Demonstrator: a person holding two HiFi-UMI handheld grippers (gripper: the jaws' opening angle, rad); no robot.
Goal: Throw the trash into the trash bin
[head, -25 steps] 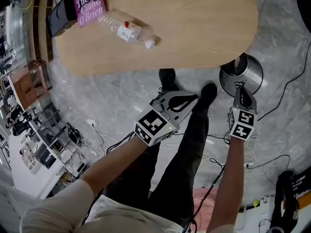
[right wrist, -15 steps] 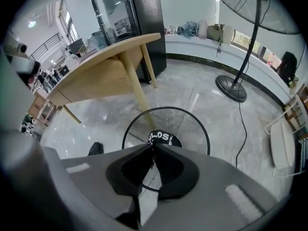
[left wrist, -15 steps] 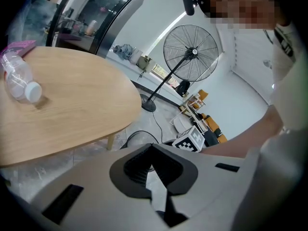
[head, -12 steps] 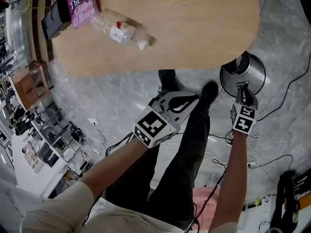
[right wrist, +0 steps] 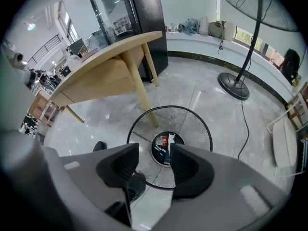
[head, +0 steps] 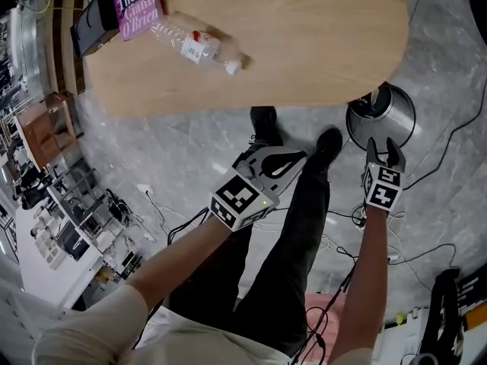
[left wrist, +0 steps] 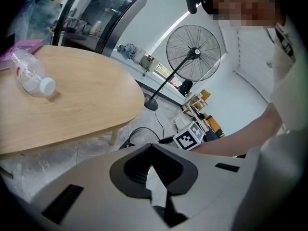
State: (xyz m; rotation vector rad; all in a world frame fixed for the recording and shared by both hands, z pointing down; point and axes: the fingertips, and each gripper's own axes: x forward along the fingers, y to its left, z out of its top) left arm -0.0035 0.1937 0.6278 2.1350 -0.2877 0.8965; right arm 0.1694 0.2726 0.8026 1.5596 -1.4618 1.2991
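Note:
A round wire-mesh trash bin [head: 405, 119] [right wrist: 195, 128] stands on the floor beside the table leg. A dark printed pack [right wrist: 165, 146] lies flat on its bottom. My right gripper [head: 380, 146] [right wrist: 155, 160] points steeply down just above the bin; its jaws have just been opening and stand apart with nothing between them. My left gripper [head: 302, 156] [left wrist: 155, 173] hangs lower left over the person's dark trousers, jaws together and empty. A clear plastic bottle [head: 196, 46] [left wrist: 31, 76] with a white cap lies on its side on the wooden table [head: 319, 36].
A pink book [head: 137, 4] and a black box [head: 91, 23] sit at the table's far left corner. Cables [head: 445, 139] trail across the grey marble floor. A standing fan [left wrist: 193, 49] is nearby, its base [right wrist: 233, 86] beyond the bin. The person's shoes [head: 262, 122] are by the table.
The right gripper's jaws, close together before, now stand apart over the bin, and the gripper has dropped a little toward it. The left gripper has kept its place.

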